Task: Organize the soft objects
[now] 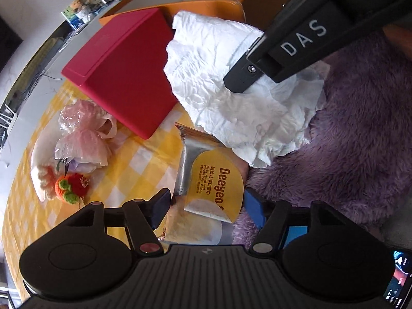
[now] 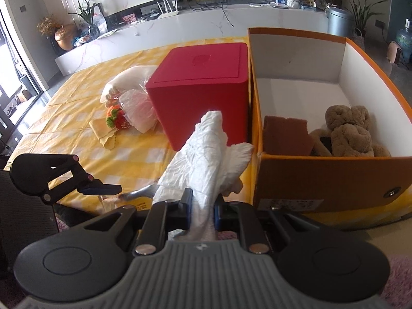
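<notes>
Right gripper (image 2: 203, 212) has its two blue pads pinched hard on a crumpled white tissue (image 2: 206, 154), which stands up out of the jaws and flops toward the orange box (image 2: 332, 175) just to its right. Left gripper (image 1: 208, 209) stands wide apart with nothing pressed between its pads; a wet wipes pack (image 1: 213, 177) lies on the yellow checked cloth (image 1: 136, 159) below the gap, though whether a pad touches it is hard to judge at this angle.

As I read it, the step in hand is carrying the tissue into the orange box. To do it well, lift enough for the hanging tail to clear the near wall, move over the bare white floor behind the brown sponge (image 2: 285, 135), then release low so the light paper does not drift out.

Only the right wrist view shows the inside of the box, with the sponge and a brown plush toy (image 2: 350, 131) already there. Only the left wrist view shows the wipes pack label and the purple fleece (image 1: 360, 134) under the tissue. Both show the red box (image 2: 203, 87), the knitted strawberry (image 1: 74, 188) and the pink plastic bag (image 1: 82, 134) on the cloth.
</notes>
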`<state>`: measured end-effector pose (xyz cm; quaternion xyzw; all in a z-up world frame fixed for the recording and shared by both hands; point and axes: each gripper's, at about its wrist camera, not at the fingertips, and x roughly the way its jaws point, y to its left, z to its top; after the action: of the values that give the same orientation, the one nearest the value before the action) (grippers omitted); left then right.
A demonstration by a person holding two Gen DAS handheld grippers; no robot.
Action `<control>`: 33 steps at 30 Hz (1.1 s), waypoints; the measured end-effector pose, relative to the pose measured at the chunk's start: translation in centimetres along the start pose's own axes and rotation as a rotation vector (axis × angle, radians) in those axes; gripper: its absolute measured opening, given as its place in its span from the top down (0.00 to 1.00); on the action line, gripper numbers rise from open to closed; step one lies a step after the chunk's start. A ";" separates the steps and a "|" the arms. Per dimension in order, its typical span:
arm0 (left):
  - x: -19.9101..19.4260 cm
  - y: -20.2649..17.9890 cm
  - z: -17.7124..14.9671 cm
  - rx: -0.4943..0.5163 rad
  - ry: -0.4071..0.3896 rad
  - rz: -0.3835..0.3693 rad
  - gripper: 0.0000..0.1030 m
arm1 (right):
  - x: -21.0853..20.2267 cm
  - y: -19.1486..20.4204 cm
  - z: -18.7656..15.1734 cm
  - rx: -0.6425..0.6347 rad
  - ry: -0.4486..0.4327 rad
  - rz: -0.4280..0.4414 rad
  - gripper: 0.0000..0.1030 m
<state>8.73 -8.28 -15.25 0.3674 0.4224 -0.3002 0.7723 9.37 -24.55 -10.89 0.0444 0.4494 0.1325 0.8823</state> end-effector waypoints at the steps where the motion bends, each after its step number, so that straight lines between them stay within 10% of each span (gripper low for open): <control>1: 0.2 0.0 0.1 0.006 0.003 -0.003 0.24 | 0.1 0.0 0.0 0.001 0.002 -0.001 0.86; 10: 2.5 0.5 0.5 -0.023 0.035 -0.007 0.21 | 0.5 -0.2 0.0 0.007 0.010 0.001 0.86; 17: 2.8 0.1 0.7 -0.031 0.052 0.003 0.41 | 0.5 -0.5 0.0 0.014 0.008 0.006 0.86; 33: -3.5 3.4 -0.2 -0.343 -0.045 0.058 0.50 | -1.7 0.2 -0.4 -0.026 -0.089 0.012 0.87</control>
<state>9.64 -5.65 -11.18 0.2354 0.4392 -0.2095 0.8413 8.05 -24.89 -9.78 0.0414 0.4075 0.1418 0.9012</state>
